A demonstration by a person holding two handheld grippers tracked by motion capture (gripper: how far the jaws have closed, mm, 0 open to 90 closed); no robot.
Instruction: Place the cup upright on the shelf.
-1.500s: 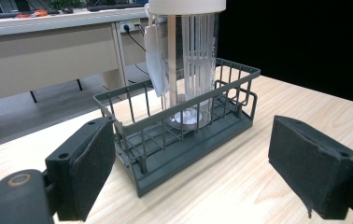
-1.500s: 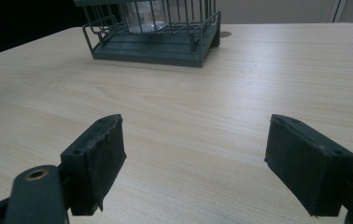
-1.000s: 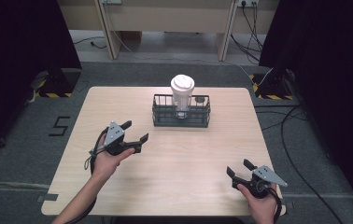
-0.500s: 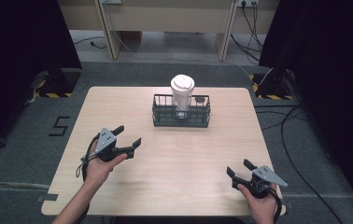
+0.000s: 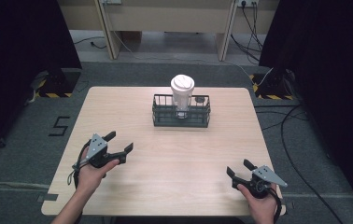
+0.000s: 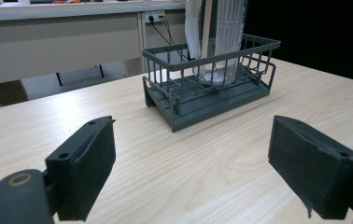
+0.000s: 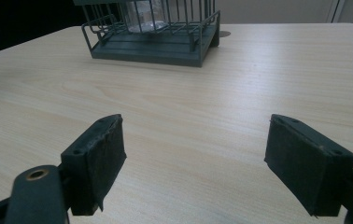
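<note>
Reaching for the cup [image 5: 182, 91] standing upright inside the wire basket [image 5: 181, 117], keep your left gripper [image 5: 117, 143], jaws wide apart and empty, level with the basket's rim. Your right gripper [image 5: 238, 168], also spread, rests well short of the basket.

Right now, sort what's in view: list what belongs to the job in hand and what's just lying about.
Belongs to the job:
- white lidded cup, standing upright in the rack
- dark wire rack, at the table's far middle
- left gripper, open, holding nothing
- right gripper, open, holding nothing

Just lying about:
- cables on the floor beside the table
- yellow-and-black striped stand bases on the floor
</note>
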